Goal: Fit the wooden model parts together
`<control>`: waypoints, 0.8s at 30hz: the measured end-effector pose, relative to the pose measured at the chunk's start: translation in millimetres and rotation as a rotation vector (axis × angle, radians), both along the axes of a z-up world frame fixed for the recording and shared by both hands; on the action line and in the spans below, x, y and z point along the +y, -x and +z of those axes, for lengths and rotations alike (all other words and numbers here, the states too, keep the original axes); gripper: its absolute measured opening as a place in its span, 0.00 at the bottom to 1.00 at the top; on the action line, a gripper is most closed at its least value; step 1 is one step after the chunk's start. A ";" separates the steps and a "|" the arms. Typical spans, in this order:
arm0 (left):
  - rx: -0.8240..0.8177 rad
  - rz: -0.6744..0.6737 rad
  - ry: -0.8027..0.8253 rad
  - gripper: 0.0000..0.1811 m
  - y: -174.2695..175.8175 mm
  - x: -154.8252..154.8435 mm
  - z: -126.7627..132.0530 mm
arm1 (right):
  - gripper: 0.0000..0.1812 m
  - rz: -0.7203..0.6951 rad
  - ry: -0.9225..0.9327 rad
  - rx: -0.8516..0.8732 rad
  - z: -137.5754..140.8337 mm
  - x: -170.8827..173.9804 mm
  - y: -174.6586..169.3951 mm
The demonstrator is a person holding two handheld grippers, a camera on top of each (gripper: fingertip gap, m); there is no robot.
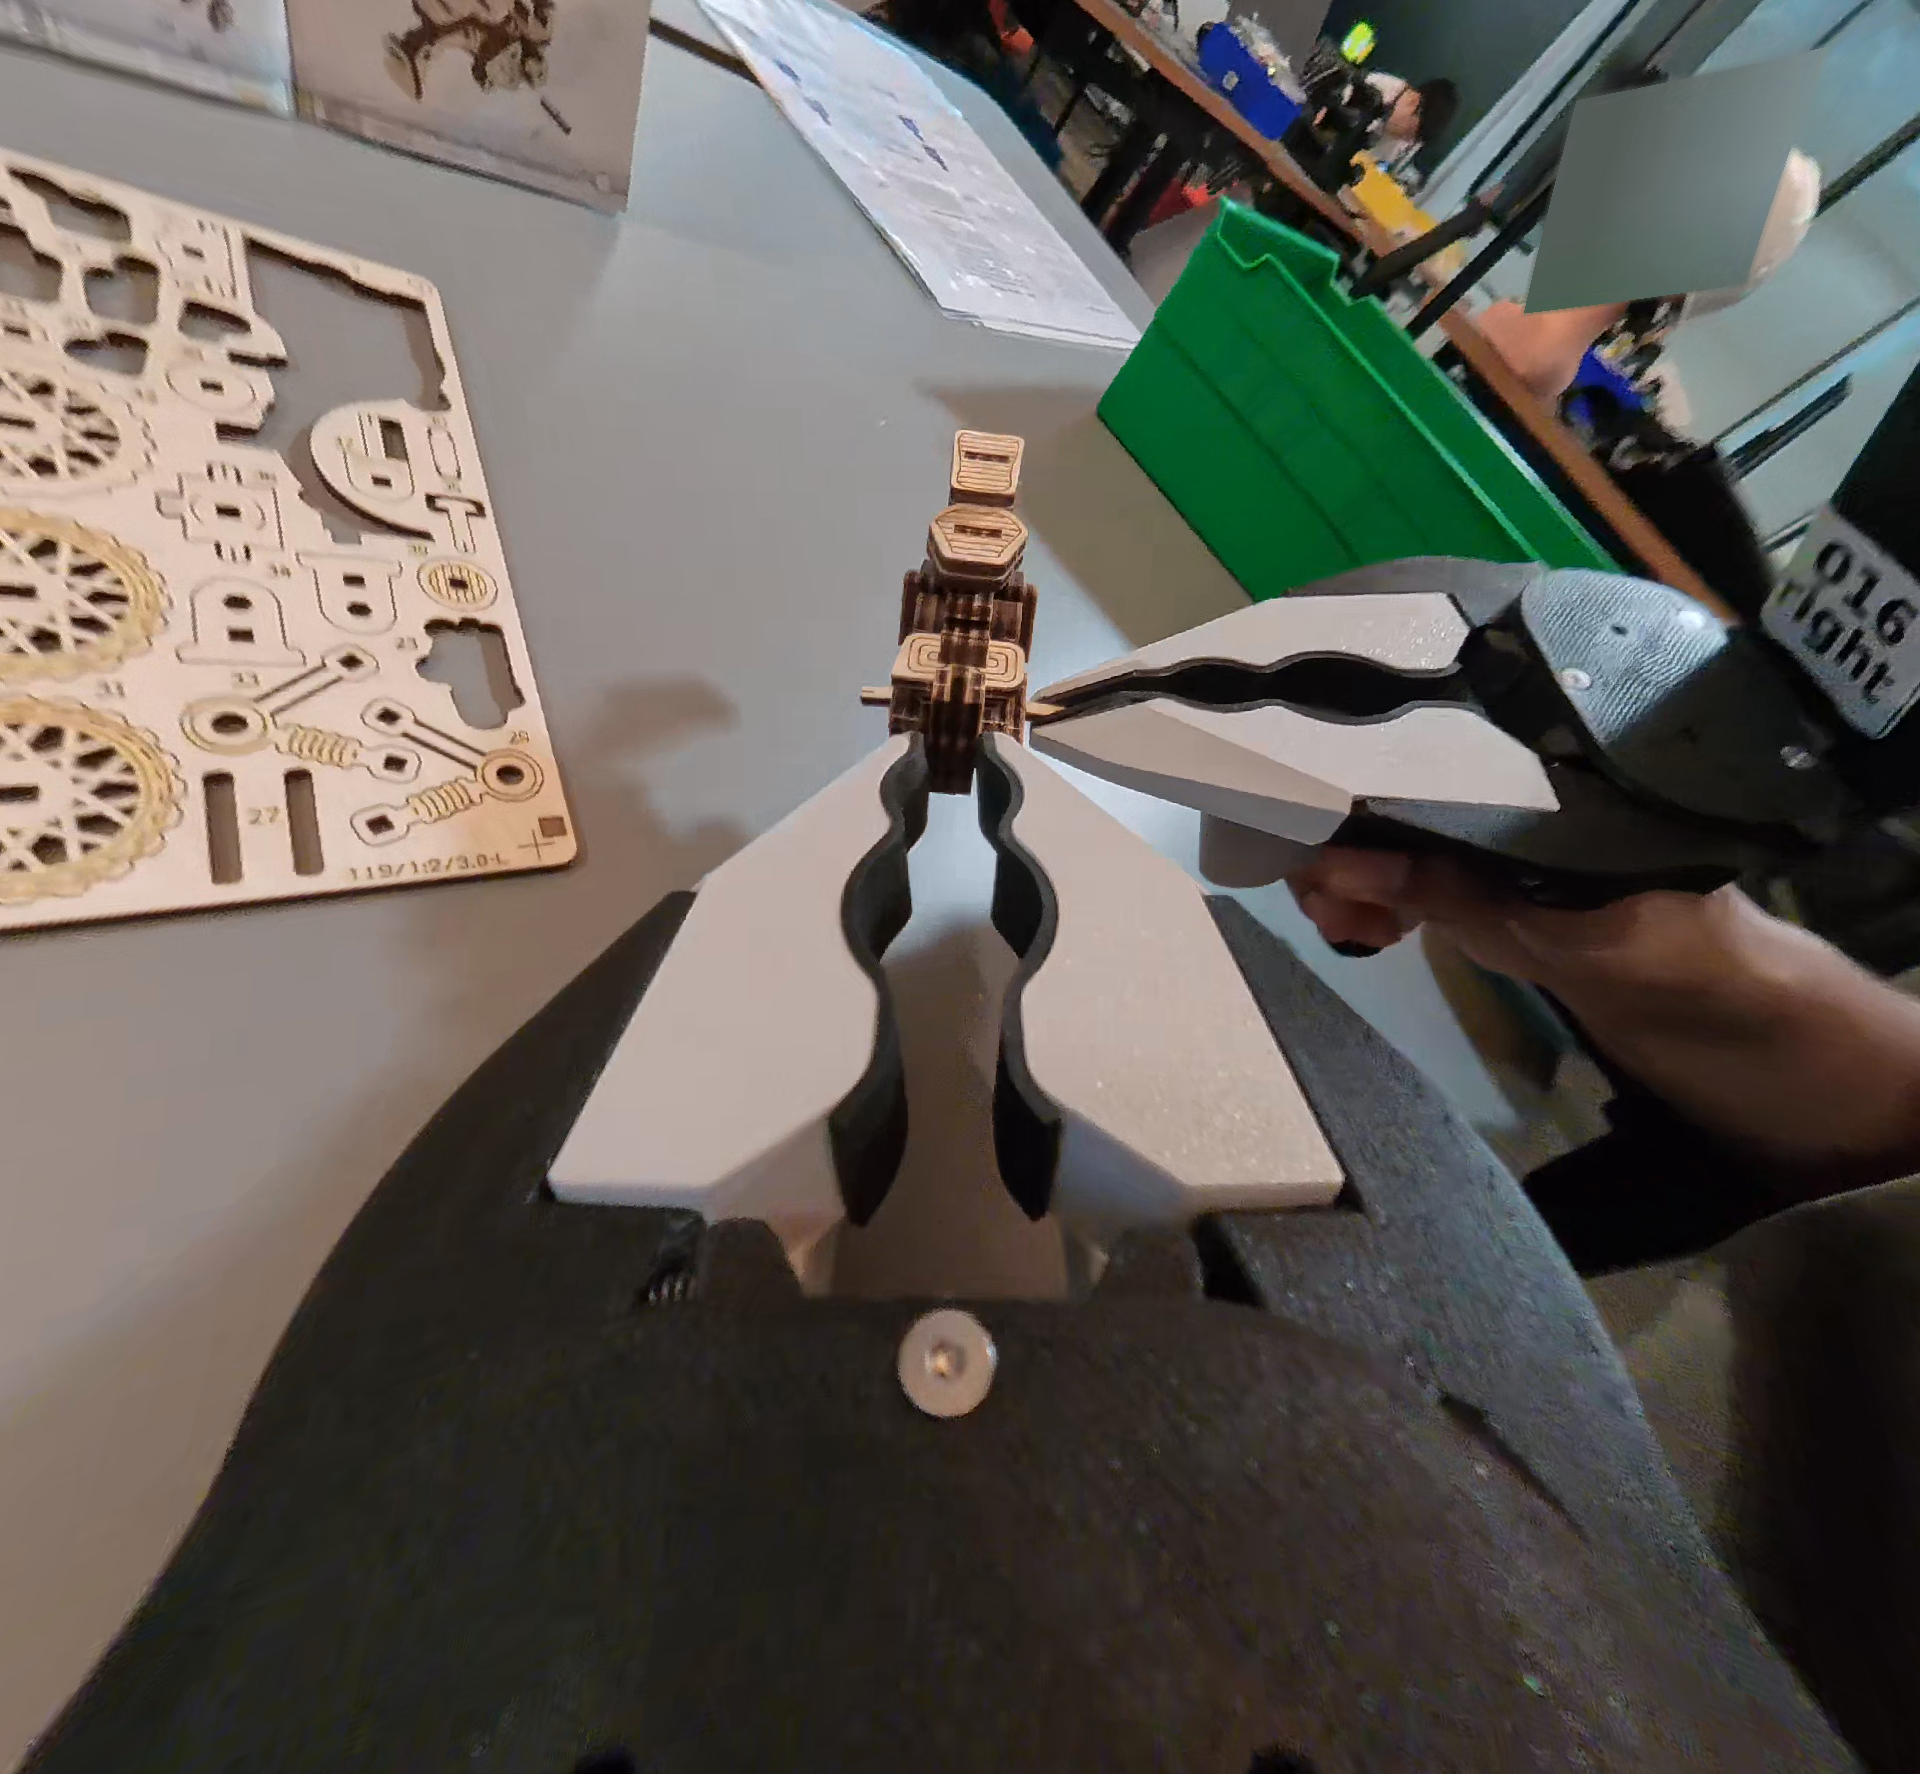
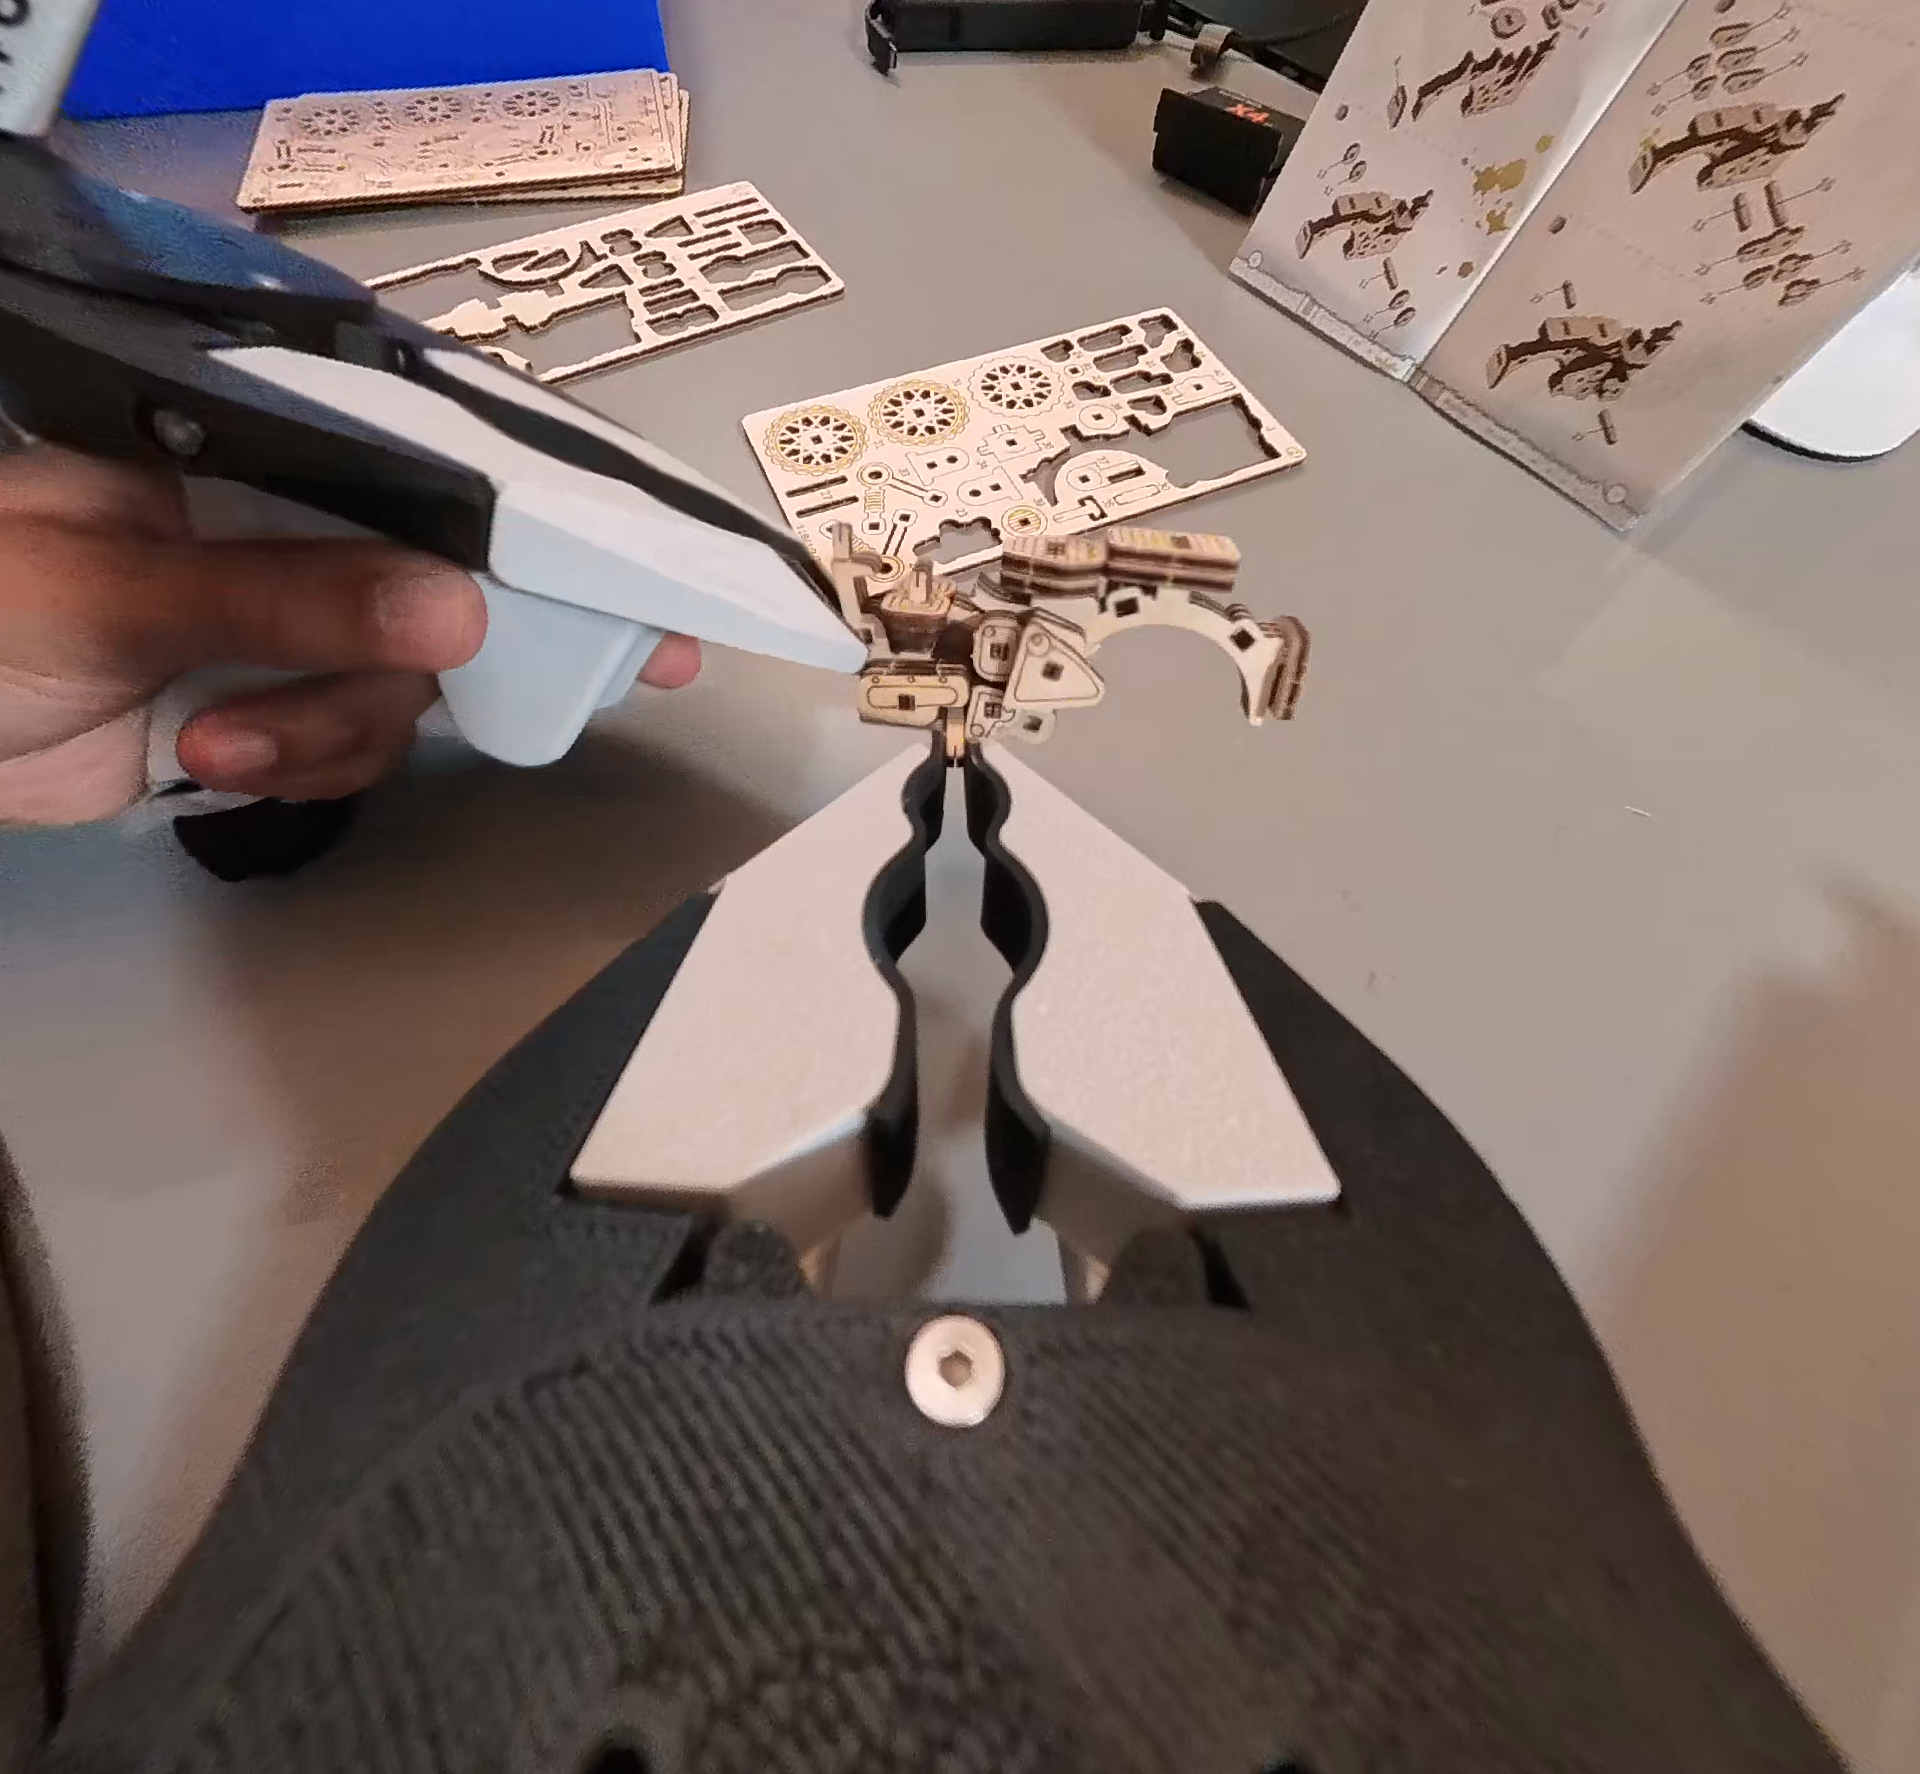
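Two grippers, left and right, pinch one wooden model; fingers nearly closed.

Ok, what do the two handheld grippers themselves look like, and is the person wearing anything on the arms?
Both match: the left gripper and right gripper have pale grey wedge fingers lined with wavy black pads, on a textured black body with one silver screw. The right gripper carries a printed grey tag. No cables show. A dark sleeve covers the right forearm.

Right hand-held gripper pinches a peg under the wooden model.
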State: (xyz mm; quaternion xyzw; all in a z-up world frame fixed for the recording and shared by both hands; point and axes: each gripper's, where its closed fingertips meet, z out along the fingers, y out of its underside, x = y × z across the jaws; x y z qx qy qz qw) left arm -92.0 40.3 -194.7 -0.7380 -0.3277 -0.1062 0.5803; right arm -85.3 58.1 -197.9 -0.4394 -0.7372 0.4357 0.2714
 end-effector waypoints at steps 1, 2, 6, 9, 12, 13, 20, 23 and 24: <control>0.042 0.003 0.019 0.03 -0.2 0.1 1.2 | 0.00 0.000 0.000 -0.001 -0.1 0.0 -0.1; 0.088 0.006 0.038 0.03 -0.4 0.1 2.7 | 0.01 0.000 0.000 -0.001 -0.2 0.1 -0.2; 0.221 0.007 0.074 0.03 -4.7 2.3 9.6 | 0.00 -0.005 0.006 -0.004 -1.2 1.5 0.0; 0.277 0.006 0.100 0.03 -3.9 1.8 11.4 | 0.00 -0.001 0.022 -0.002 1.7 1.8 0.0; 0.338 0.013 0.137 0.03 -1.6 0.2 12.0 | 0.01 0.011 0.030 -0.007 1.7 -0.1 -1.5; 0.355 0.012 0.148 0.03 -1.7 -0.2 11.5 | 0.01 0.014 0.026 -0.009 1.3 -0.3 -1.8; 0.446 0.009 0.224 0.03 -0.9 -0.9 7.5 | 0.00 0.019 0.022 0.000 2.2 0.1 -2.2; 0.443 0.006 0.228 0.03 -0.9 -0.7 6.4 | 0.00 0.023 0.020 0.002 1.9 0.3 -2.5; 0.438 0.005 0.225 0.03 -1.0 -0.8 6.4 | 0.00 0.024 0.021 0.005 2.3 0.2 -2.5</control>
